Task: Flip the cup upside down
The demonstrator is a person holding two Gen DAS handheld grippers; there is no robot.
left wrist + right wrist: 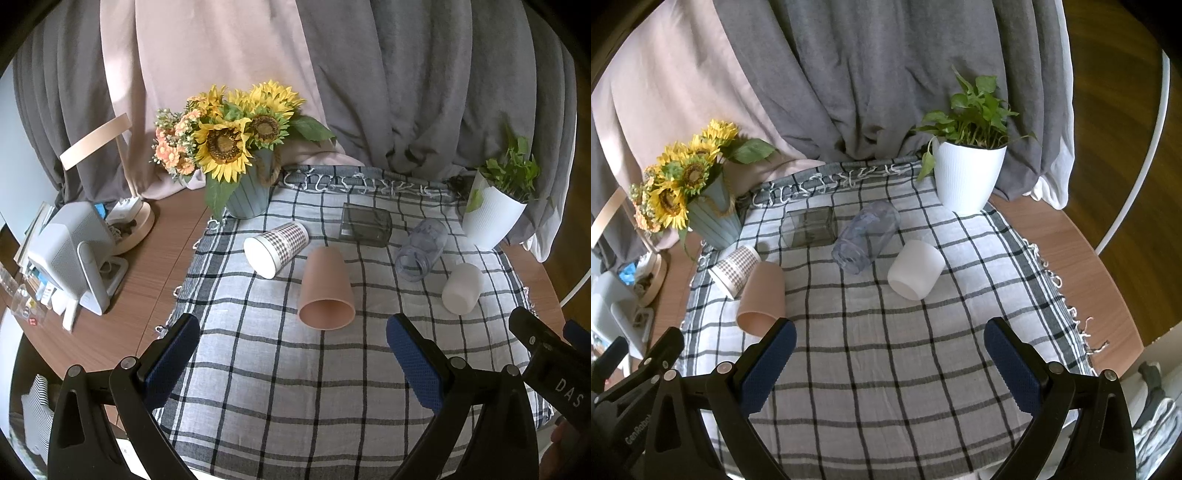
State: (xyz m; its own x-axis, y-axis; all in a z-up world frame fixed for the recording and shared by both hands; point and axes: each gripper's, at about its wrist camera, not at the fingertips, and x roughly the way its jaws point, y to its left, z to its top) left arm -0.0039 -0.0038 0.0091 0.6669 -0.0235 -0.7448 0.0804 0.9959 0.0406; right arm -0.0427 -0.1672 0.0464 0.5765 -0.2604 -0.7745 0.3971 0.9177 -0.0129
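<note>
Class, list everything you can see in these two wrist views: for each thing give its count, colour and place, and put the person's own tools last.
Pink cup: 1, pink, on its side mid-cloth, mouth towards the camera.
Houndstooth cup: 1, white with black check, on its side, left of the pink one.
White cup: 1, white, on its side, right part of the cloth.
Clear bottle: 1, bluish clear, on its side, behind the white cup.
Smoky glass box: 1, grey clear, rear centre.
Sunflower pot: 1, pale blue, rear left.
Plant pot: 1, white, rear right.
Checked cloth: 1, white and black, over the table.
Wooden table: 1, brown.
Lamp: 1, beige, far left.
Curtains: grey and pink, behind.
Left gripper: 1, black, blue pads, jaws open.
Right gripper: 1, same, jaws open.
</note>
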